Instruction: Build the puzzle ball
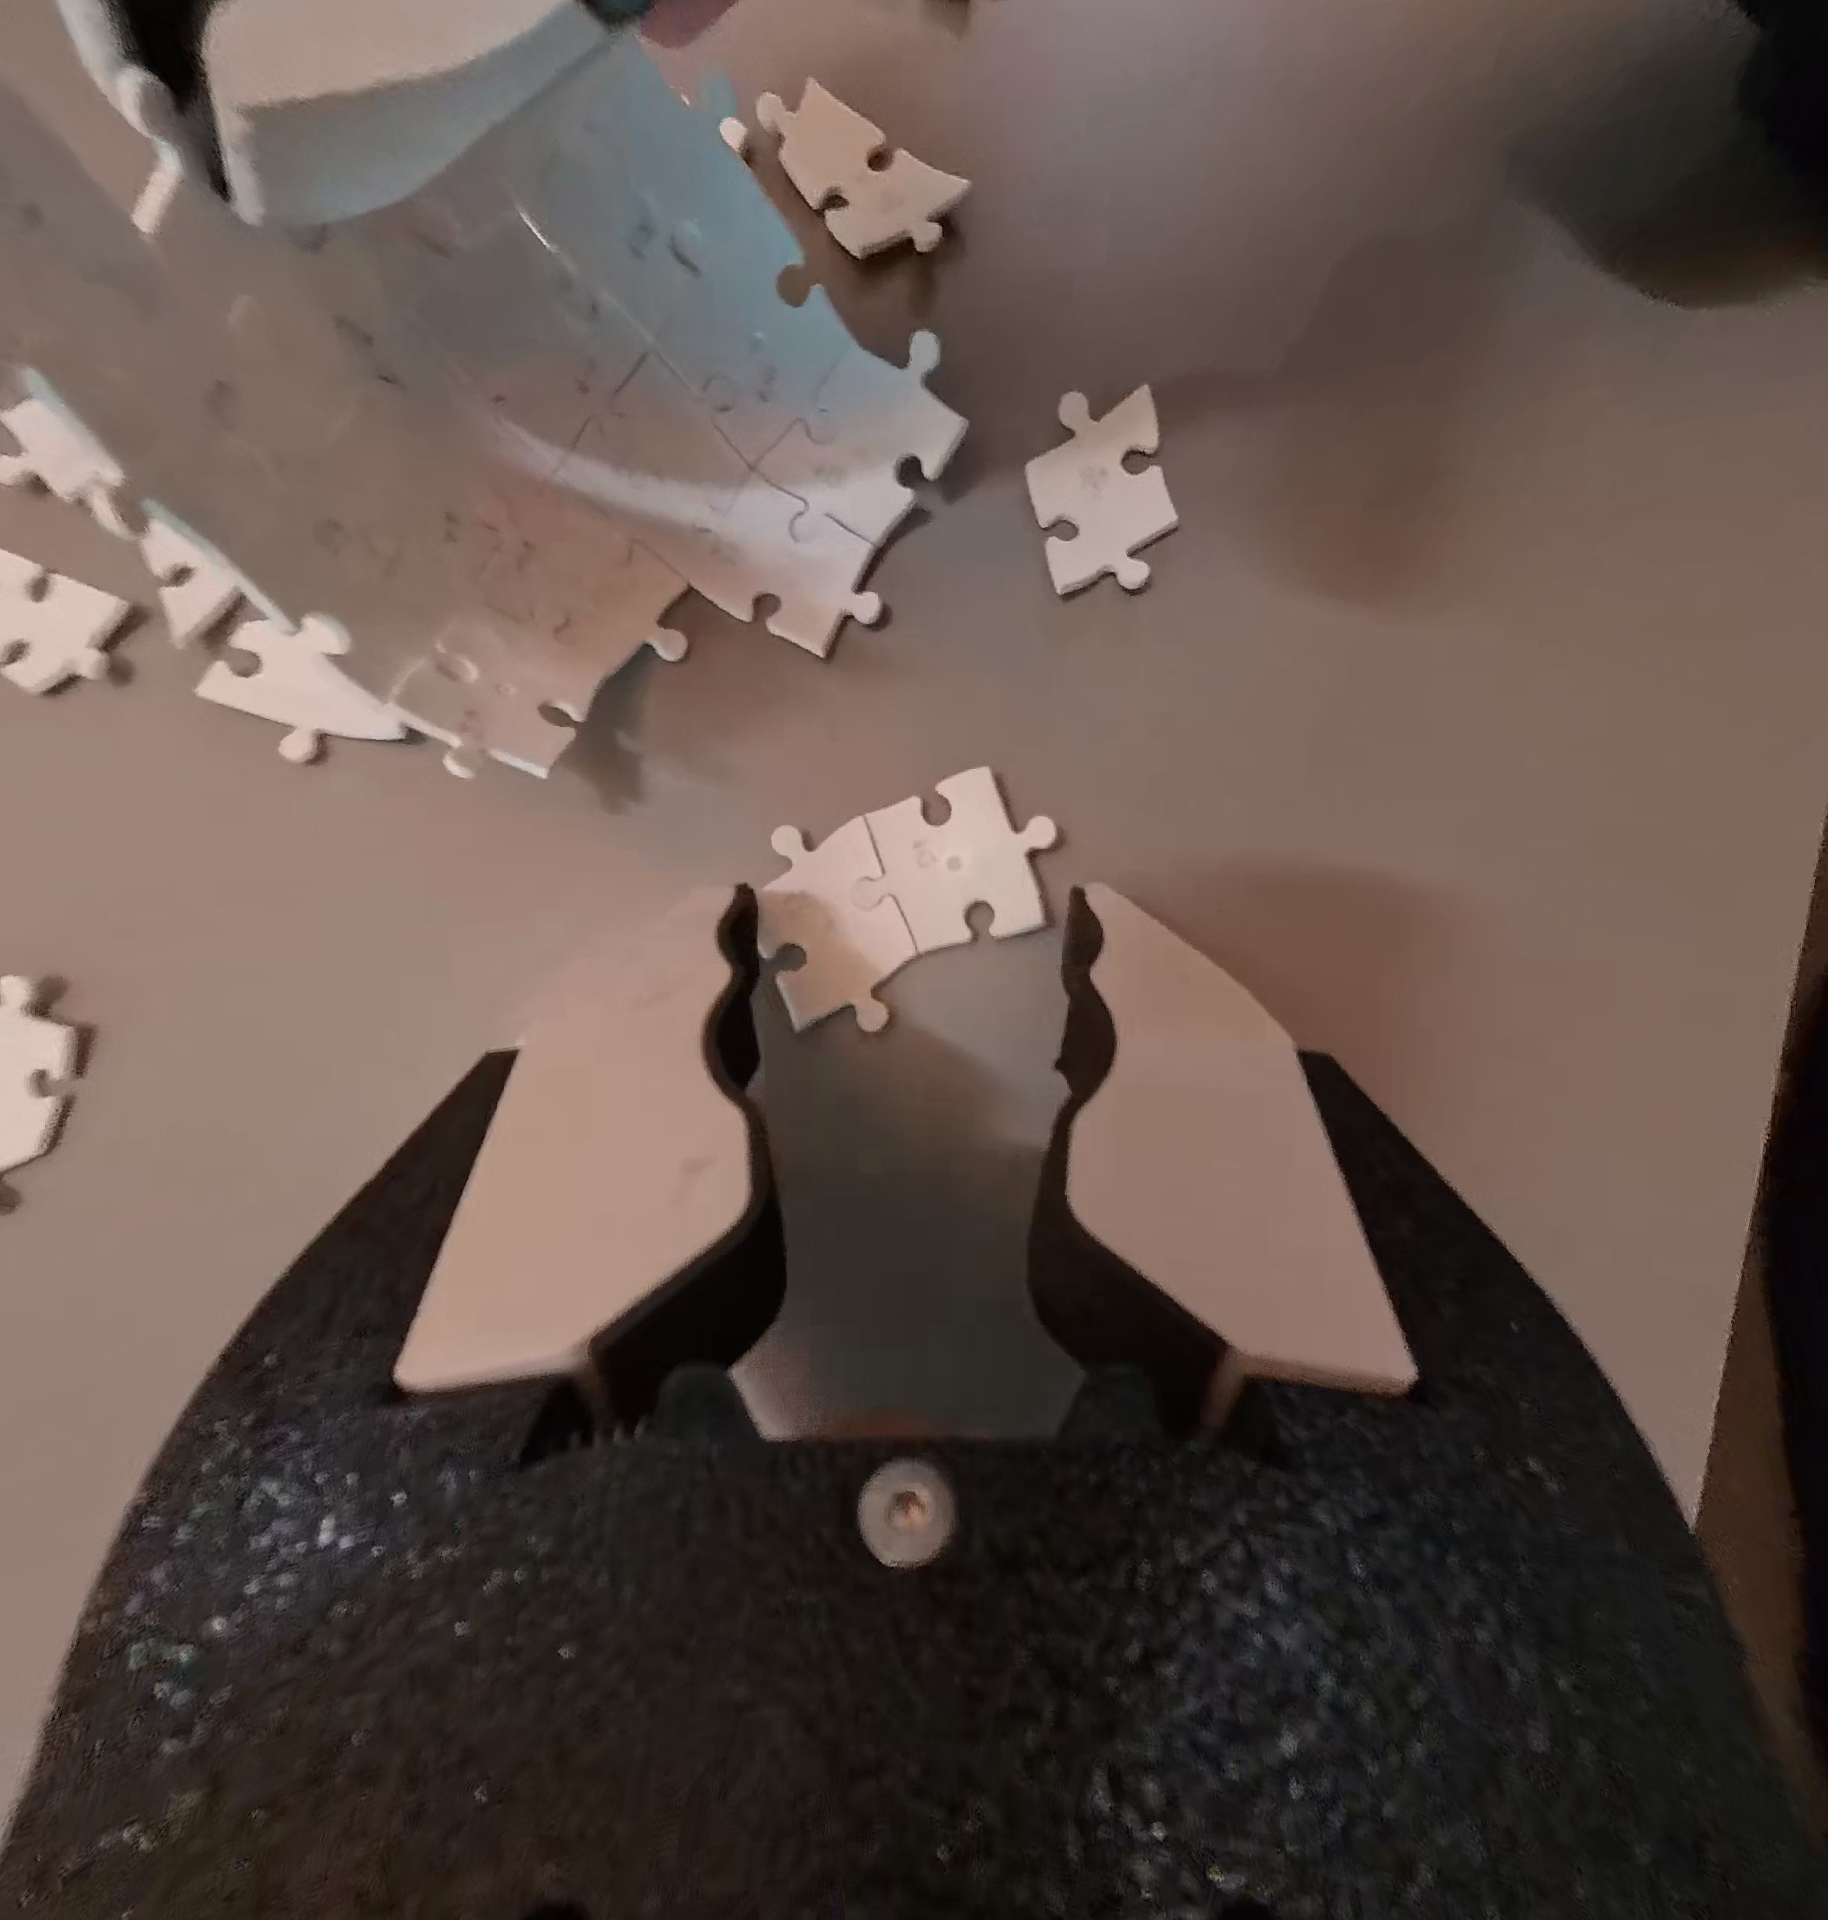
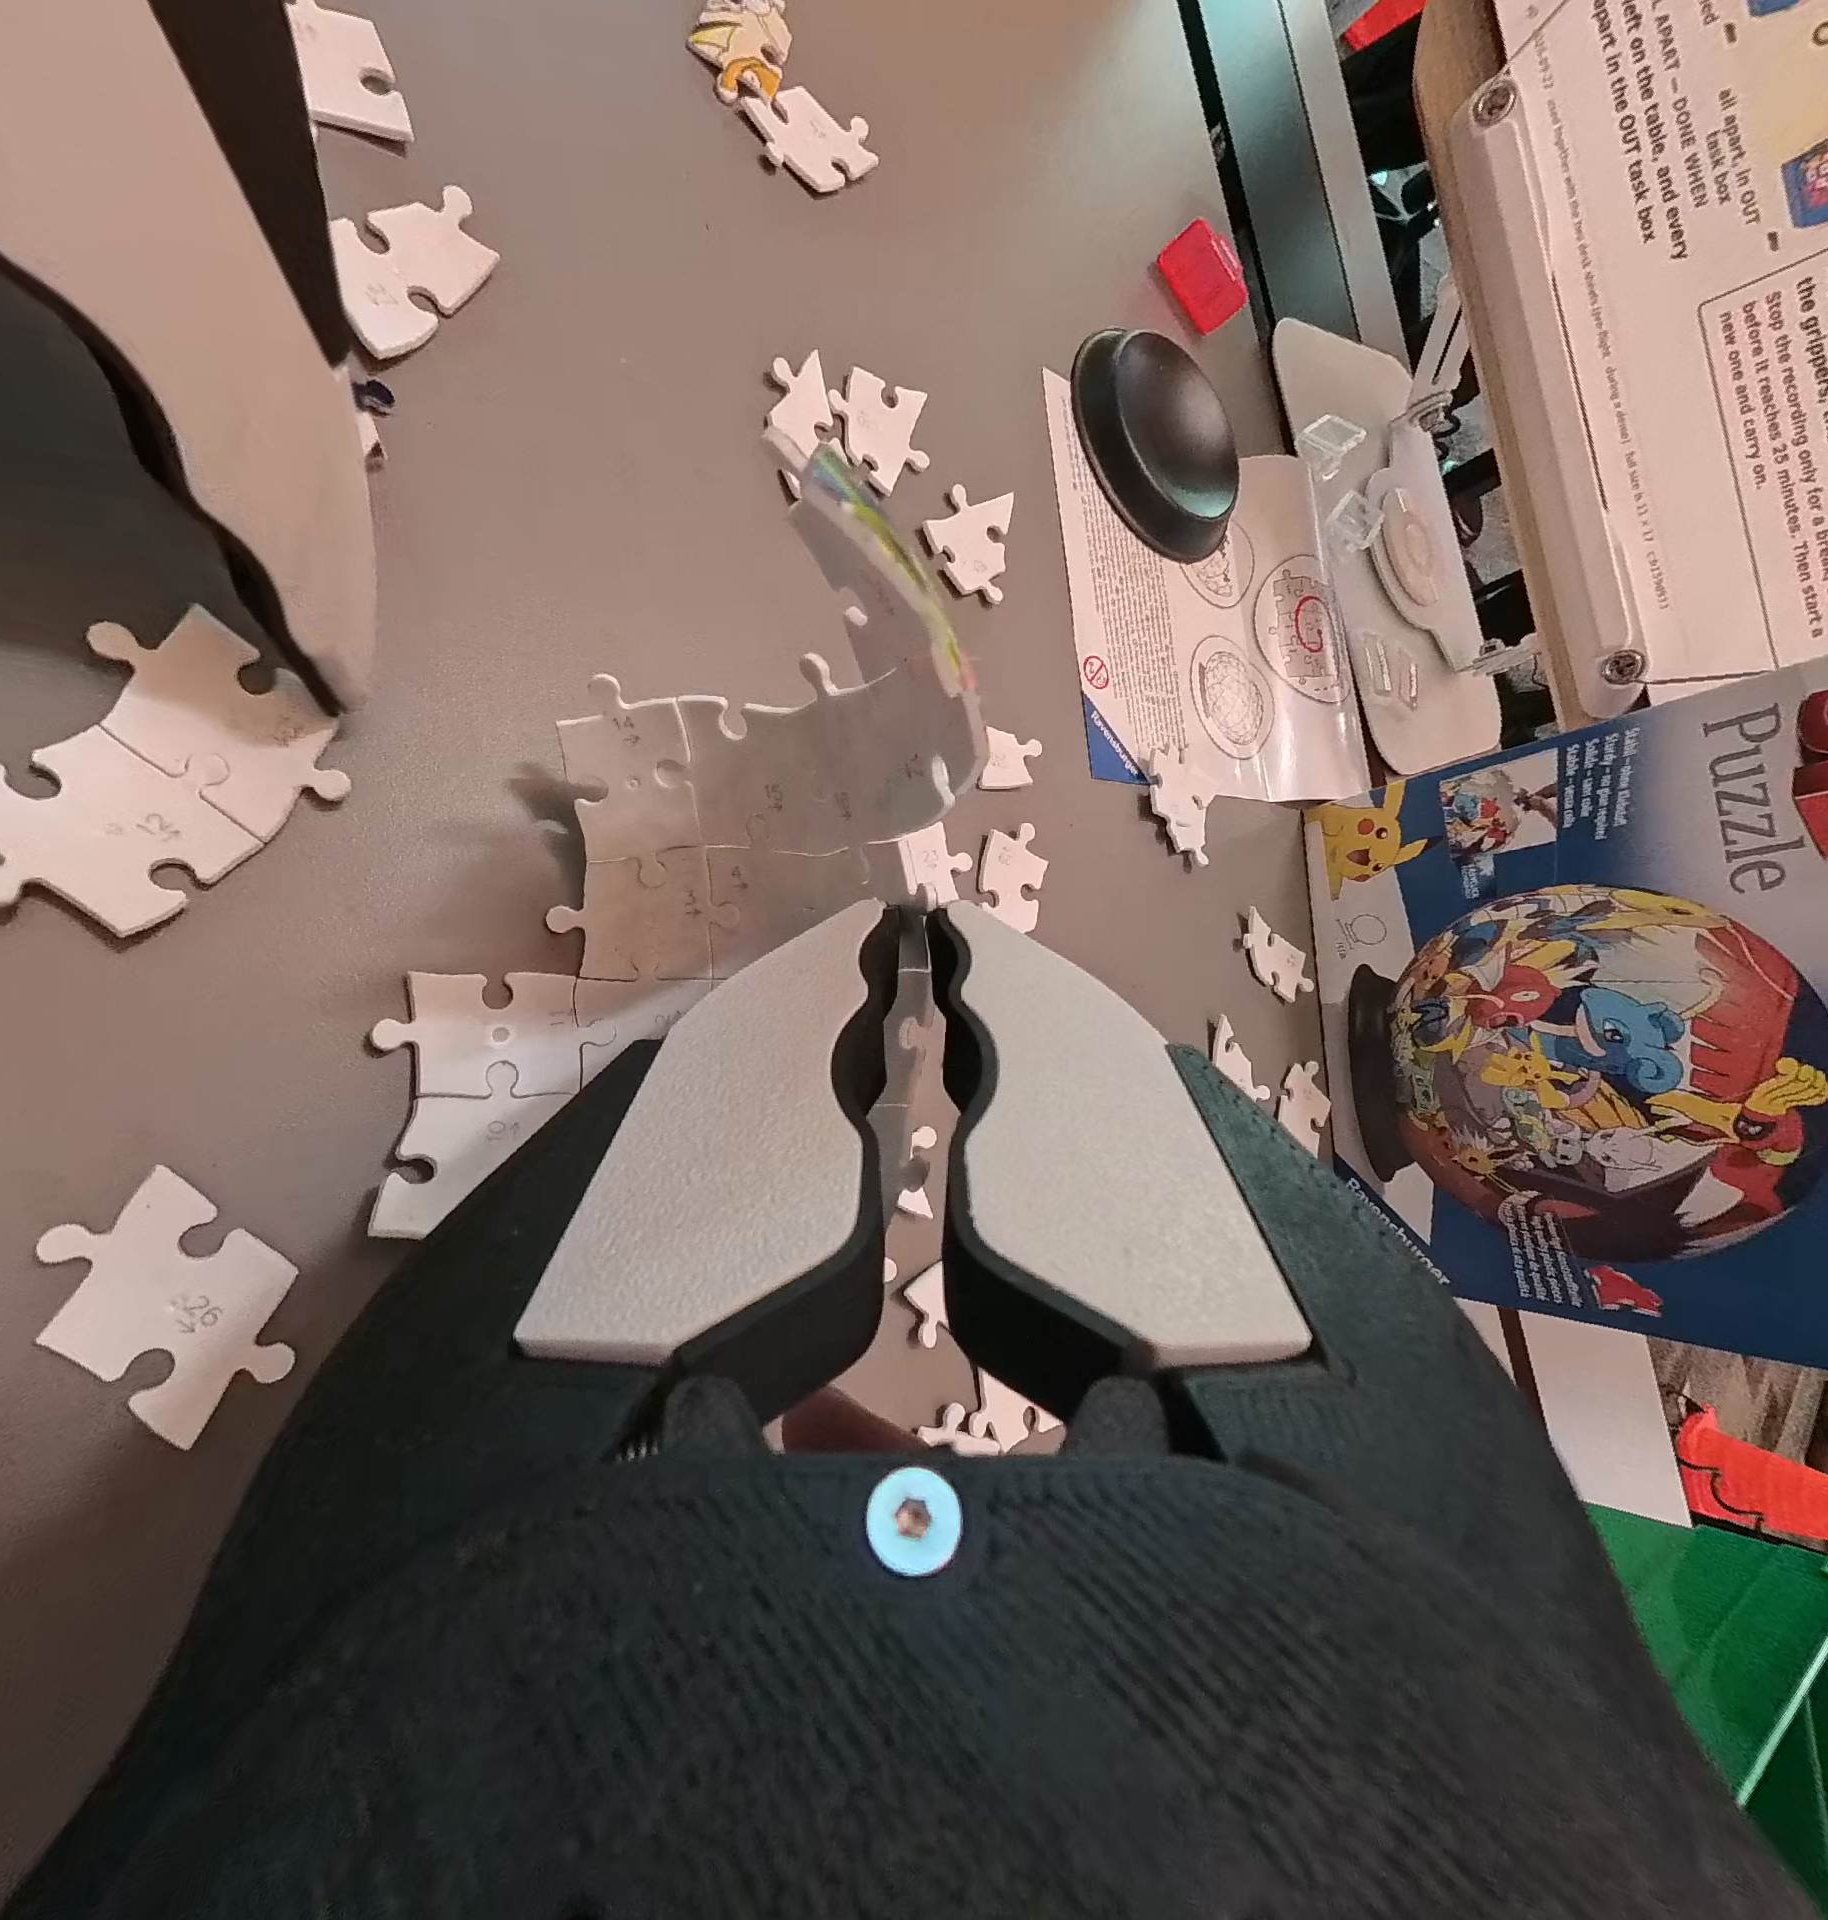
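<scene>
1. Curving up off the grey table point(image 2: 598, 499), the joined puzzle shell point(image 2: 785, 800) shows its pale numbered back, with a strip of its printed side visible along the raised upper edge.
2. The right gripper point(image 2: 915, 920) is closed on the shell's near edge, which runs as a thin sheet between the two grey fingers point(image 2: 764, 1132).
3. In the left wrist view the same shell point(image 1: 536, 436) fills the upper left, blurred, with its lower edge close to the table.
4. The left gripper point(image 1: 915, 904) is open and holds nothing; its fingertips stand on either side of a joined pair of pieces point(image 1: 910, 899) lying flat on the table, and whether the left fingertip touches the pair cannot be told.
5. Loose white pieces lie around: one single piece point(image 1: 1102, 499) to the right of the shell, another point(image 1: 863, 166) farther away, and several at the left edge.
6. In the right wrist view a numbered piece point(image 2: 167, 1304) lies at lower left, well apart from the shell.
7. Toward the right edge of the table sit a black round stand point(image 2: 1154, 447), a folded instruction sheet point(image 2: 1201, 644), a small red block point(image 2: 1201, 275) and the blue puzzle box point(image 2: 1616, 1018).
</scene>
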### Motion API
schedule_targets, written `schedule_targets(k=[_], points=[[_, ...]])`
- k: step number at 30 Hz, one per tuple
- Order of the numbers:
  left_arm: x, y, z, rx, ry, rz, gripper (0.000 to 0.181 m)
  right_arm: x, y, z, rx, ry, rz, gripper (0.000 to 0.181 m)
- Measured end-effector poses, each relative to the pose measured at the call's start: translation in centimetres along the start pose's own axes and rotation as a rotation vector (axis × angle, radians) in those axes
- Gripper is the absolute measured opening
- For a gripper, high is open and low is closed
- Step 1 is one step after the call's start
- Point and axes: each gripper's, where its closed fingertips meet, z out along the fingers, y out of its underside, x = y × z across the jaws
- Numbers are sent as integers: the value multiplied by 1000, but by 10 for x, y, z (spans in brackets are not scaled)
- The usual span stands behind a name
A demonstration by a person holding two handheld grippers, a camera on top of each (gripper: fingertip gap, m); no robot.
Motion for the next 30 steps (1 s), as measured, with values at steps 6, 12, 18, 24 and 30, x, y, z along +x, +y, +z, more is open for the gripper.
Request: schedule_targets(k=[6, 12, 18, 24, 30], points=[[-2, -1, 3, 8, -39, -39, 46, 0, 0, 0, 3, -1, 2, 6], [0, -6, -7, 30, -49, -59, 58, 0, 0, 0, 2, -1, 2, 6], [-11, -2, -9, -17, -82, -35, 55, 0, 0, 0, -3, 3, -9, 6], [-8, 2, 0, -53, -58, -26, 43, 0, 0, 0, -4, 2, -14, 6], [-8, -1, 3, -31, -72, -37, 27, 0, 0, 0, -2, 1, -13, 6]])
